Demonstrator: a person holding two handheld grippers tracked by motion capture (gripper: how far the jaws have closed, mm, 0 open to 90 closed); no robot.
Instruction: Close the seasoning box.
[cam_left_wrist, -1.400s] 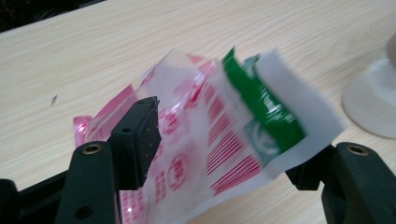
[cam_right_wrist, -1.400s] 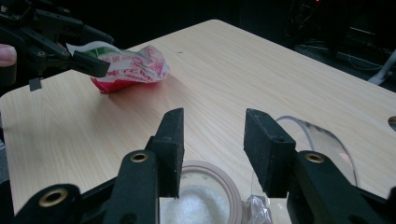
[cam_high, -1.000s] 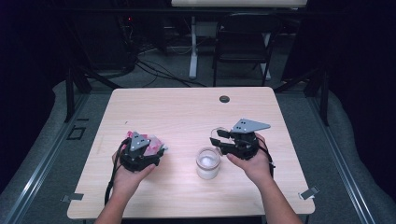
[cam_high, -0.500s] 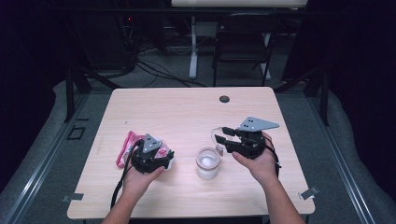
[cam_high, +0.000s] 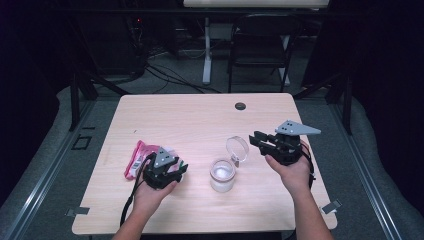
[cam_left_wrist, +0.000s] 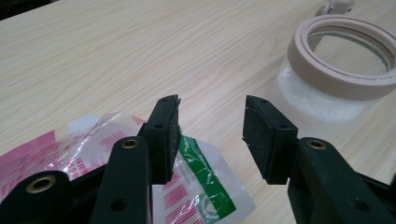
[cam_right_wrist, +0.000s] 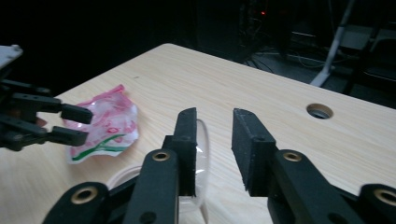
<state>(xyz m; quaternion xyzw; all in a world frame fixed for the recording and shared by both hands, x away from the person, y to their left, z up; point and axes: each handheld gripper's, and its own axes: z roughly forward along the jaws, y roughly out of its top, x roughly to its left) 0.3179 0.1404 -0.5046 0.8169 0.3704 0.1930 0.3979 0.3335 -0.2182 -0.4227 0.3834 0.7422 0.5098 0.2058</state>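
High view: packet (cam_high: 140, 157) beside jar (cam_high: 222, 175)

Layout on the table (cam_high: 200, 120). The jar (cam_high: 222, 174) stands near the front edge, slightly right of centre. The lid (cam_high: 237, 149) stands tilted on edge just behind and to the right of the jar, apart from its mouth. The left gripper (cam_high: 181, 169) lies left of the jar, near it; the packet (cam_high: 139, 157) lies on the table farther left, partly beneath that gripper. The right gripper (cam_high: 255, 139) sits right of the lid, just beside it. A cable hole (cam_high: 240, 106) lies near the far edge, behind the jar and well apart from it.
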